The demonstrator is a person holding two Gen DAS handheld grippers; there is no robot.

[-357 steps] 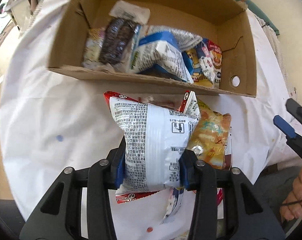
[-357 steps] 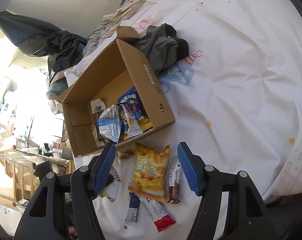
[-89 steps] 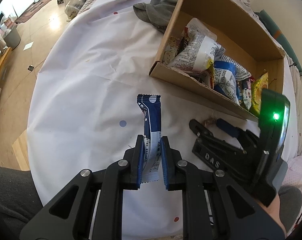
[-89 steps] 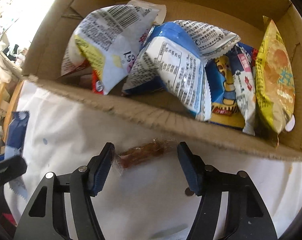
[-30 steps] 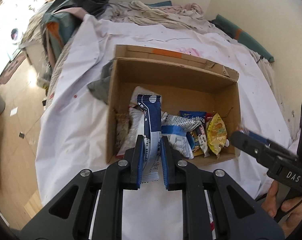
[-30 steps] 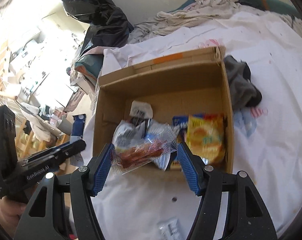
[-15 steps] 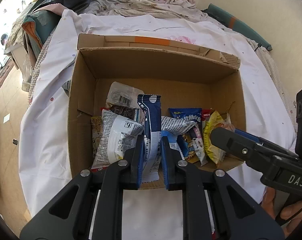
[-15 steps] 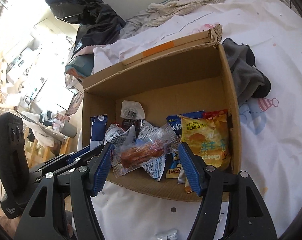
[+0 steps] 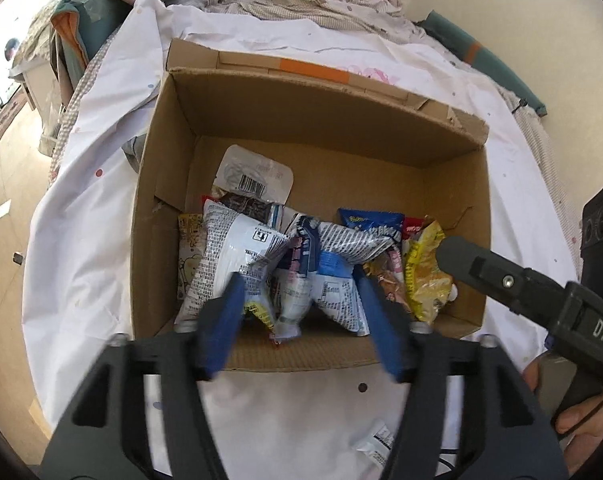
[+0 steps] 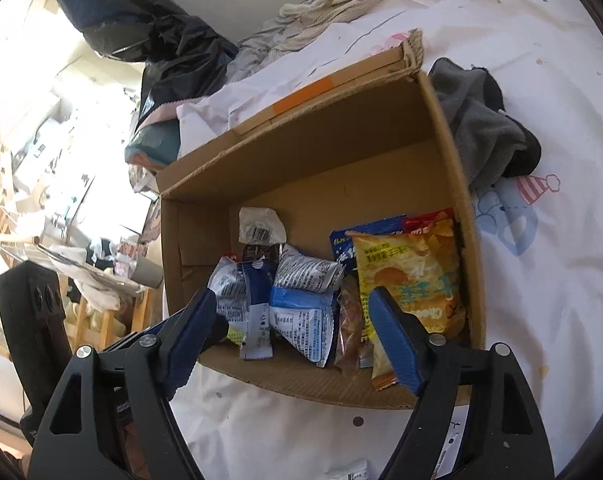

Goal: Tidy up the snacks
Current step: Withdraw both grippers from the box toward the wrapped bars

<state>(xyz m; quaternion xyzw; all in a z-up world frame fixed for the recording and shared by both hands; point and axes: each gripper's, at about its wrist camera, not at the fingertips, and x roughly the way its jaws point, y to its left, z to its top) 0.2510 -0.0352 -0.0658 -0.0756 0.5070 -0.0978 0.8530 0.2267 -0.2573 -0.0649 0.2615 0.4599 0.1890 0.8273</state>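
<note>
So half a second back the left gripper [image 9: 301, 312] was pinching the slim blue-and-white snack stick packet [image 9: 301, 264] upright over the open brown cardboard box [image 9: 321, 136]. Now its jaws have just been opening and stand wide, pads clear of it, and the packet sits down in the box, wedged between the white crinkly bag with black print [image 9: 229, 264] on its left and the blue-and-white printed pouch [image 9: 341, 268] on its right. Its bottom end pokes toward the near box wall.

Same deal on the other side: the right gripper [image 10: 293, 340] had the clear wrapper with a reddish-brown snack inside [image 10: 351, 320] between its pads, and its jaws have just been opening too. They're spread wide and the wrapper now stands on end in the box, tucked just beside the yellow-orange chip bag [image 10: 413, 276], not touching either pad as far as I can see.

The box itself sits on a white bedsheet with small coloured dots [image 9: 81, 240], and the snacks are all bunched along the near wall. The back half is bare cardboard apart from a white sealed cup lid with a barcode [image 9: 255, 178]. One small white sachet [image 9: 375, 440] lies out on the sheet in front of the box. A grey crumpled cloth [image 10: 481, 124] lies against the box's right wall in the right wrist view.
</note>
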